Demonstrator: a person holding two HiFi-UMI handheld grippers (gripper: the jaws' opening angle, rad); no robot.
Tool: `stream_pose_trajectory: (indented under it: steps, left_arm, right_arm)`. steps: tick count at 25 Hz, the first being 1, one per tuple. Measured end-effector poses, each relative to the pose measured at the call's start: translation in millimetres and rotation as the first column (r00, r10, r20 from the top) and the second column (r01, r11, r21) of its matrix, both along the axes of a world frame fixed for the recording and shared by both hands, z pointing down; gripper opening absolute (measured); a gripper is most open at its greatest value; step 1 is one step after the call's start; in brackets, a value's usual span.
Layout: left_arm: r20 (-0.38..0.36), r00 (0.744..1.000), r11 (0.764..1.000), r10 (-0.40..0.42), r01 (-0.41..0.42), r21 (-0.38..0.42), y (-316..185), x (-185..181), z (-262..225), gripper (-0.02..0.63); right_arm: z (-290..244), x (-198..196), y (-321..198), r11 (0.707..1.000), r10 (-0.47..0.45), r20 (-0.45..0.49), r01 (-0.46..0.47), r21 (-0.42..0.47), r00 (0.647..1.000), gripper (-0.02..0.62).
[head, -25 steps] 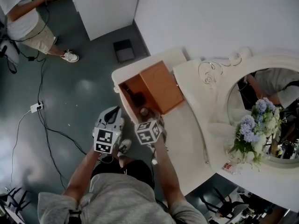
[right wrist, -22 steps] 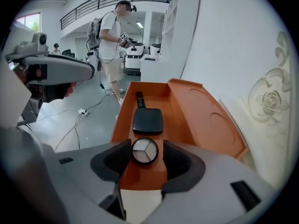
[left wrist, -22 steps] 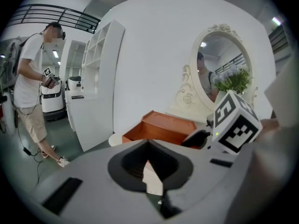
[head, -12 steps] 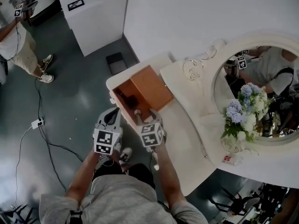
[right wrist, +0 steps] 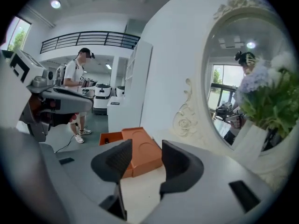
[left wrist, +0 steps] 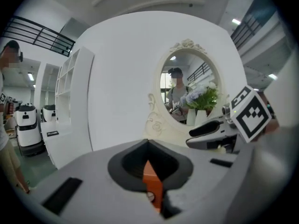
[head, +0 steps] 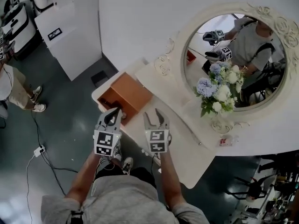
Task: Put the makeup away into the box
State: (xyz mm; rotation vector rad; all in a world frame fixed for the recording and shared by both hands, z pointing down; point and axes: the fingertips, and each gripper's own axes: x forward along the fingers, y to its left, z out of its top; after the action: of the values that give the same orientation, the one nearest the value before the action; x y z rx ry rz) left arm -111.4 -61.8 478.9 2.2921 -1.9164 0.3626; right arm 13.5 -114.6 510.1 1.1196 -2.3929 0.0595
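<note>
The white dressing table (head: pixel 187 149) fills the middle of the head view, with its round mirror (head: pixel 247 45) standing at 2 o'clock. No loose makeup shows anywhere on the tabletop, so the putting-away looks largely done. What seems left is closing the box, and perhaps nothing else. The orange box (head: pixel 128 93) sits on the table's corner at about 10 o'clock from the picture's centre, directly at 12 o'clock from the left claw and at 10 o'clock from the right one, touched by neither. Its long axis runs roughly from 8 o'clock to 2 o'clock. The uncovered section lies at the 8 o'clock end, opening upward, and the lid lies flat over the 2 o'clock end. The left gripper (head: pixel 113 115) has its jaws pressed together with nothing held between them. The right gripper (head: pixel 154 117) has its jaws apart and closing, with only the table and box seen through the gap. In the right gripper view a small dark thing (right wrist: pixel 106 140) lies inside the uncovered section. It is probably a piece of makeup, though it is too small to name.
</note>
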Motion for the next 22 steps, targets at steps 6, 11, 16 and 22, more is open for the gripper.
stream_pose_trajectory:
  steps: [6, 11, 16, 22]
  left_arm:
    - [0.034, 0.992, 0.991, 0.123, -0.125, 0.056, -2.0, 59.3, -31.7, 0.000]
    - [0.057, 0.974, 0.971, 0.219, -0.223, 0.082, 0.0, 102.6, -47.3, 0.000]
    - [0.068, 0.956, 0.952, 0.284, -0.290, 0.097, 5.8, 143.6, -57.9, 0.000]
    - [0.088, 0.928, 0.924, 0.361, -0.369, 0.100, 15.3, 181.6, -61.7, 0.000]
  right_arm:
    - [-43.1, 71.1, 14.4, 0.984, 0.147, 0.124, -0.158, 0.078, 0.981, 0.160]
    - [-64.7, 122.5, 32.7, 0.953, 0.250, 0.198, -0.277, 0.125, 0.948, 0.112]
    - [-77.7, 161.7, 53.6, 0.923, 0.310, 0.218, -0.348, 0.163, 0.925, 0.067]
    - [-80.1, 188.0, 74.4, 0.902, 0.355, 0.243, -0.399, 0.165, 0.903, 0.035]
